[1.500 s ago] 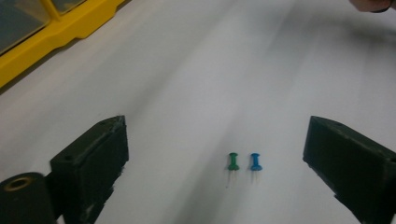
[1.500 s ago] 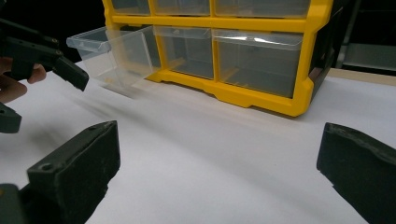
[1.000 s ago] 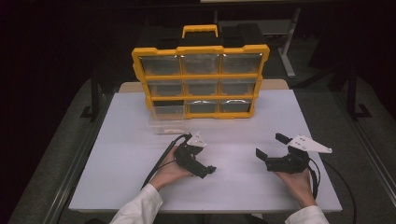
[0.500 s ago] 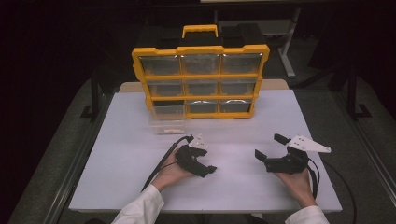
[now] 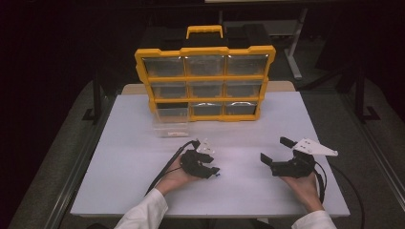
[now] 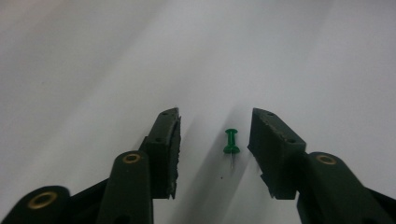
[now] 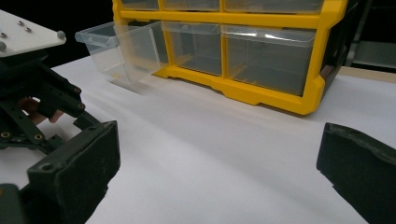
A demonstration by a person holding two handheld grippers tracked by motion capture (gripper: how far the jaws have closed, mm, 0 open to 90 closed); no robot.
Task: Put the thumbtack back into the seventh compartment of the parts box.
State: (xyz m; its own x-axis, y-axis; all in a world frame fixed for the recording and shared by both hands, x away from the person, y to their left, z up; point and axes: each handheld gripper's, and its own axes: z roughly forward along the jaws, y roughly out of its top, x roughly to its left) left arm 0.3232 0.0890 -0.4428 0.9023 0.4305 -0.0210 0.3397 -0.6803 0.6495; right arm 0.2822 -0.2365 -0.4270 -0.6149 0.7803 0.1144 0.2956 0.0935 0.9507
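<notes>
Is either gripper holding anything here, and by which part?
Nothing held. The green pushpin lies on the table between the open left gripper, untouched; the right gripper is open.

The matt white counter [image 5: 133, 157] looks smooth. The yellow plastic drawer cabinet [image 7: 261, 91] holds clear glossy plastic drawers [image 7: 116, 44] — the small green plastic pushpin [image 6: 230, 141] has a metal point. The black fingers [image 6: 166, 149] look matt — rough-edged.
</notes>
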